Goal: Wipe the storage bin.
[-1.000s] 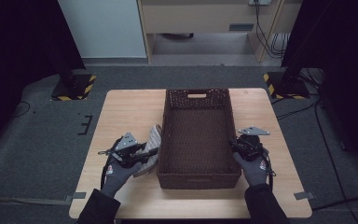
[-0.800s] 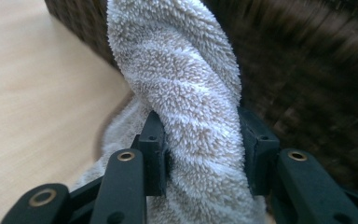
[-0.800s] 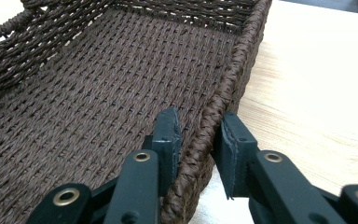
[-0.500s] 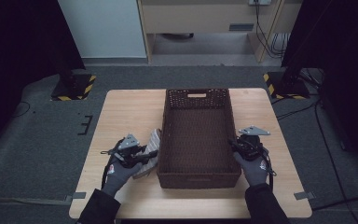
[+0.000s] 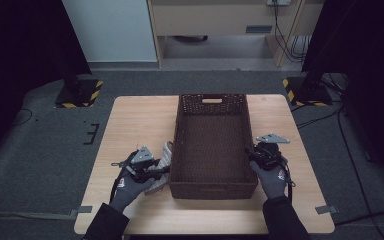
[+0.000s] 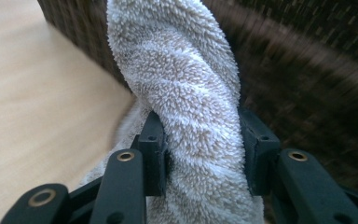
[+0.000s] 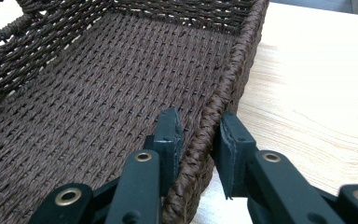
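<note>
A dark brown woven basket (image 5: 176, 145) stands in the middle of the wooden table. A fluffy beige towel (image 5: 163, 156) lies bunched against the outside of its left wall. My left gripper (image 5: 156, 171) is shut on the towel. In the left gripper view a thick fold of the towel (image 6: 186, 84) rises between the two pads, with the basket wall (image 6: 307, 93) just behind it. My right gripper (image 5: 252, 156) is at the basket's right side. In the right gripper view its jaws (image 7: 199, 135) straddle the rim (image 7: 242, 46), shut on it, one pad inside and one outside.
The basket's inside (image 7: 98, 93) holds nothing. Bare tabletop (image 5: 135, 120) stretches left of the basket and a narrower strip (image 5: 280, 115) runs along its right. Gloved hands and dark sleeves come in from the bottom edge. Black stands with striped bases (image 5: 77, 92) sit on the floor beyond the table.
My left gripper has sunk slightly toward the table with the towel in it. The right gripper and the basket have stayed where they were.
</note>
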Tool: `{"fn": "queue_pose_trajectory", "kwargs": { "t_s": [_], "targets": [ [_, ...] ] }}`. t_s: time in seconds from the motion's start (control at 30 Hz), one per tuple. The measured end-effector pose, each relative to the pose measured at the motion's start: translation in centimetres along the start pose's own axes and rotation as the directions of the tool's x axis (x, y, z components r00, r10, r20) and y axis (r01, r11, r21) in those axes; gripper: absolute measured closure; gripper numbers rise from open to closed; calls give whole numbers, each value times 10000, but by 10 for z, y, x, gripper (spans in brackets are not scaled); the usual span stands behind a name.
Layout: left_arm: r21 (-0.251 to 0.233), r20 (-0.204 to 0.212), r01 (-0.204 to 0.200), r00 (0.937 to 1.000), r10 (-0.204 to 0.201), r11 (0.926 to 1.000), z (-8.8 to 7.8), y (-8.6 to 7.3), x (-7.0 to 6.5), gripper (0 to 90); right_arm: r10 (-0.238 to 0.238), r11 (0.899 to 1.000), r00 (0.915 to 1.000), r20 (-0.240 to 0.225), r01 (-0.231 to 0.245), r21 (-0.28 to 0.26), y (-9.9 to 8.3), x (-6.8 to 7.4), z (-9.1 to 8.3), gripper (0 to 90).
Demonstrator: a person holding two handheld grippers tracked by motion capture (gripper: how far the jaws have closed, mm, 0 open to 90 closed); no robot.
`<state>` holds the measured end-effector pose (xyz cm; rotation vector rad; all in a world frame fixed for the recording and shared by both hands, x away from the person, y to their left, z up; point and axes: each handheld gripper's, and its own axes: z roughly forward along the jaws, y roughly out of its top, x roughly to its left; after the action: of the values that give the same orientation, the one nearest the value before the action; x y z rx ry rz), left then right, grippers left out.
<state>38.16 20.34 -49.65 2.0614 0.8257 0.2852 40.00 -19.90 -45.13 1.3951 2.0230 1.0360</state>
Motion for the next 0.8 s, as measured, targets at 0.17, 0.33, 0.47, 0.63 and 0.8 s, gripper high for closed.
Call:
{"fn": "queue_pose_trajectory", "kwargs": {
  "t_s": [0.17, 0.33, 0.47, 0.63, 0.8],
  "targets": [
    [-48, -72, 269, 9996, -269, 9996, 0, -2, 2, 582, 34, 10000, 10000, -13, -34, -2, 0, -1, 0, 712],
    [-1263, -156, 671, 9974, -697, 9897, -27, 7, 3, 581, 71, 10000, 10000, -27, -72, -51, 0, -1, 0, 713],
    [-2090, 22, 428, 9991, -433, 9770, -48, 17, -5, 581, 133, 9999, 9999, 23, -132, -46, 0, 0, 1, 718],
    [-1821, 178, 86, 9998, -54, 9832, -44, 15, -12, 580, 172, 9998, 9999, 18, -172, -68, 2, -2, 3, 716],
    [-1215, 155, 95, 9998, -77, 9925, -32, 7, -10, 582, 153, 9998, 9999, -10, -153, -107, 2, -4, 4, 713]
  ]
}}
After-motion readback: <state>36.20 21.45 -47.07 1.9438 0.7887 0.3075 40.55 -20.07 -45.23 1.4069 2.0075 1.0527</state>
